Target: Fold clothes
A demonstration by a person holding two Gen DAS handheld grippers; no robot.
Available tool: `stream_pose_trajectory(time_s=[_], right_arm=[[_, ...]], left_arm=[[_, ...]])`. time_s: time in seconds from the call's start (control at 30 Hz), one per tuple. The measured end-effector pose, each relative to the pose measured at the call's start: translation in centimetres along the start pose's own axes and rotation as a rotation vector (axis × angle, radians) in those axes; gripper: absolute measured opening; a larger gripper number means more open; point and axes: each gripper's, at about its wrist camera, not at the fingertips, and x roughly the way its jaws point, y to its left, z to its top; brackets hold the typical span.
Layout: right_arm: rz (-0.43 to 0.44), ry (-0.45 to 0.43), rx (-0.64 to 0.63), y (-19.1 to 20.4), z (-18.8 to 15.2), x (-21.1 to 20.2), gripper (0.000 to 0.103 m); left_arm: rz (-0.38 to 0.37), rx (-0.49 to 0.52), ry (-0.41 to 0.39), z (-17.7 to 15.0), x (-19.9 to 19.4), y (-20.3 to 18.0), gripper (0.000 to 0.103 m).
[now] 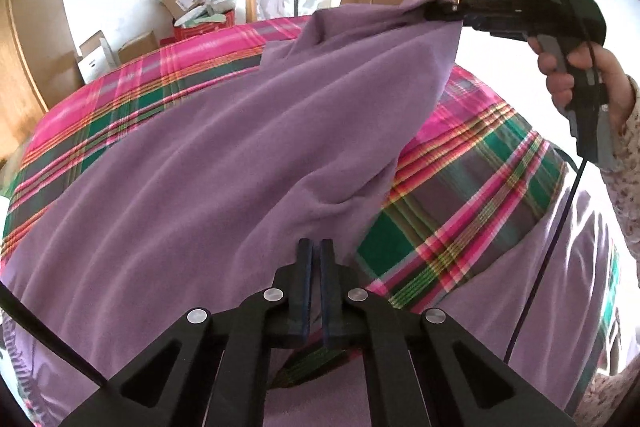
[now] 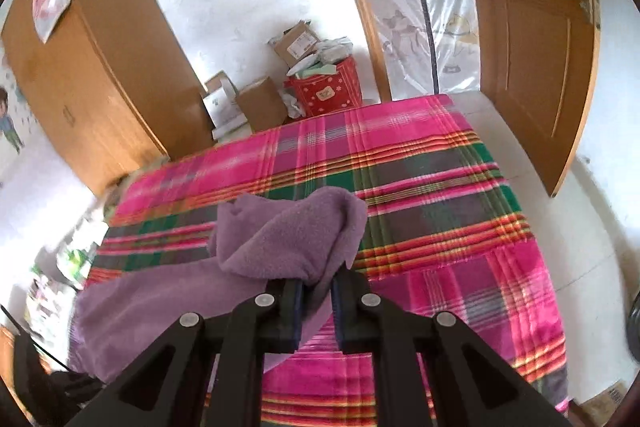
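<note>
Purple garment (image 1: 224, 163) on plaid bed (image 1: 472, 203)

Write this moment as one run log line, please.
right gripper: shut on purple garment, corner lifted | left gripper: shut on purple garment | plaid bed cover

Left gripper (image 1: 316, 247): I see my fingers nearly pressed together, cloth pinched between them.
Right gripper (image 2: 318, 283): raised high, my jaws clamped on a bunched corner.
Right hand (image 1: 580, 83): wrapped round the handle, patterned sleeve at the wrist.

Bright daylight, blown-out walls, fisheye-warped edges
</note>
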Motion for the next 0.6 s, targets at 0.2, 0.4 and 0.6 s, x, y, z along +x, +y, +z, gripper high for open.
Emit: stream_pose_trajectory(time_s=[0.2,0.4,0.6], right_arm=[[-0.102,0.145,-0.095,0.3,-1.2,4.0,0.016],[-0.132,0.165,-0.237,0.0,-2.0,3.6,0.028],[-0.163,0.143,-0.283,-1.7,-2.0,1.3,0.038]], left_arm=[[-0.021,-0.023,-0.001,0.1,0.1,0.5,0.003],[-0.007,-0.001,-0.027,1.9,0.4,0.0,0.004],[-0.023,0.011,-0.019,3.0,1.6,-0.6,0.005]])
